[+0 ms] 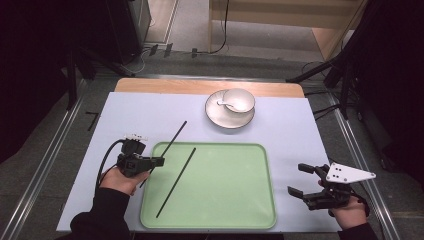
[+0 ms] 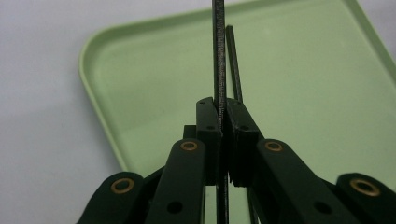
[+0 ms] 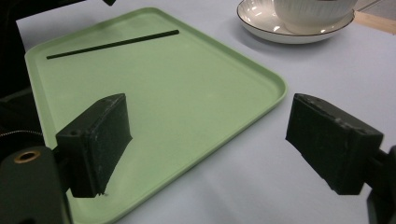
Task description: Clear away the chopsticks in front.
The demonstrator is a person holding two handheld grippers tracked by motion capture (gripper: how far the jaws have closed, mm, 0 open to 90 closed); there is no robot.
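One chopstick was clamped between the left gripper's closed jaws, slanting over the green tray's far-left corner; another chopstick lay inside. The right gripper stood wide apart, holding nothing.

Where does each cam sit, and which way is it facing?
High view: above the person's side, looking forward and down at the table; both forearms show, with left tool and right tool.
Left gripper view: rides the left tool, looking along shut jaws clamping a thin black chopstick over the pale green plastic tray.
Right gripper view: rides the right tool, jaws open, facing across the tray.
Shared: all three show the tray and the second black chopstick lying in it.
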